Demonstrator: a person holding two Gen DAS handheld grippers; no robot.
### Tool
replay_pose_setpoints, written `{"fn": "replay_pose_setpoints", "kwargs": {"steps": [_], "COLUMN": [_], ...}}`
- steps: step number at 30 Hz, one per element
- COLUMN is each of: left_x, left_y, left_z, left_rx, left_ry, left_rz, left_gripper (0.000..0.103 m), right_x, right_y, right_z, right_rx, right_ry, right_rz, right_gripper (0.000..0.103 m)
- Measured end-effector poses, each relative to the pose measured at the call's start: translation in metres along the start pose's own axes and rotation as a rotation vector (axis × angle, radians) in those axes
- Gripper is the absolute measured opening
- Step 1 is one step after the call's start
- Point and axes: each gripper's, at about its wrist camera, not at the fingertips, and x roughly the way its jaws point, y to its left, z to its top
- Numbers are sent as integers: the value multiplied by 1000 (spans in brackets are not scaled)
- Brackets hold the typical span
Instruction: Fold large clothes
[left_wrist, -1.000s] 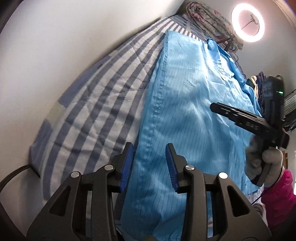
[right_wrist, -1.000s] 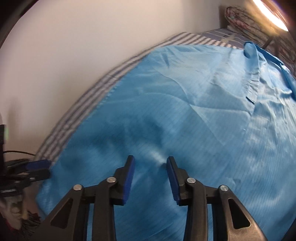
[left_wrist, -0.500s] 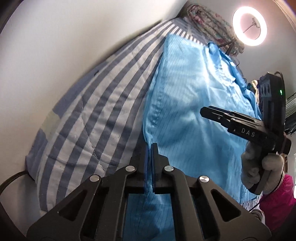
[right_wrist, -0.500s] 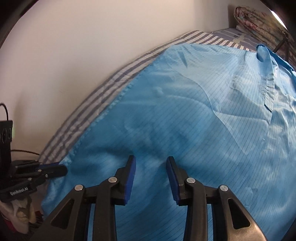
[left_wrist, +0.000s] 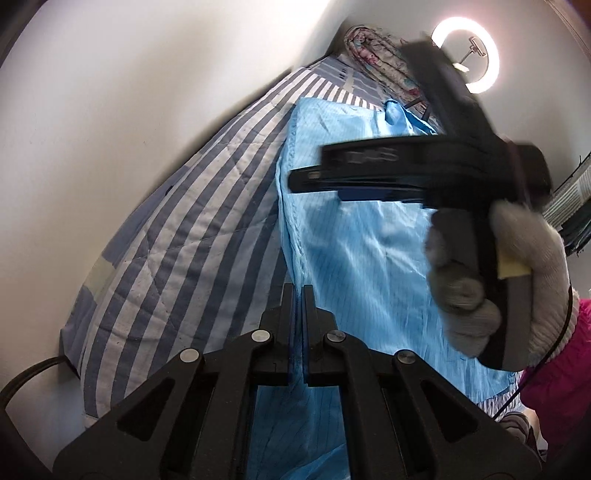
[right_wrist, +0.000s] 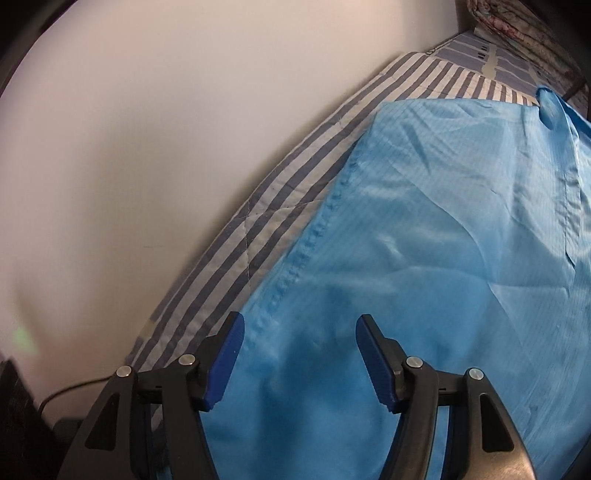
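A large light-blue garment with thin dark pinstripes lies spread along a striped bed. My left gripper is shut on the blue garment's left hem near its lower end. My right gripper is open wide, just above the garment near its left seam, holding nothing. In the left wrist view the right gripper reaches across from the right, held by a grey-gloved hand.
The bed cover is blue-and-white striped and lies against a white wall on the left. A rolled floral quilt and a lit ring light stand at the far end. A black cable hangs by the bed's near corner.
My left gripper closed on the garment's hem and has stayed shut. My right gripper swung left across the garment toward the seam and opened wider.
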Motion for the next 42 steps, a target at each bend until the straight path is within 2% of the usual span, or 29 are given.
{"fn": "replay_pose_setpoints", "kwargs": {"steps": [6,7,8,9,11,13,18,24,29,33,38,39,42], "left_x": [3,3,3,3,4,3,-1,-1,0,-1,-24,-30,-38], "left_y": [-12,-14,-16,-18,-22,-25,-39,-73,-98,-121,-124,-119,-105], "left_z": [0,0,0,0,0,0,-1,-4,-8,-11,-3,-1,10], "left_rx": [29,36,45,51,67,72,112,187,229,269,227,225,220], "left_ry": [-2,-2,-2,-3,-4,-4,-20,-33,-31,-9,-21,-40,-93], "left_rz": [0,2,3,5,12,10,12,17,-10,-74,-243,-244,-174], "left_gripper": [0,0,0,0,0,0,0,0,0,0,0,0,0], "right_x": [20,23,26,30,33,30,6,-30,-50,-68,-79,-80,-82], "right_y": [23,25,27,27,26,22,2,-33,-57,-72,-121,-130,-155], "right_z": [10,10,11,12,12,9,1,-22,-37,-55,-83,-89,-107], "right_rx": [-9,-11,-11,-3,16,27,87,177,211,226,309,331,379], "right_ry": [50,52,57,68,60,48,-23,-115,-174,-221,-273,-278,-284], "right_rz": [-76,-92,-105,-108,-94,-75,30,137,181,196,225,229,229], "right_gripper": [64,55,31,22,8,2,0,0,0,0,0,0,0]}}
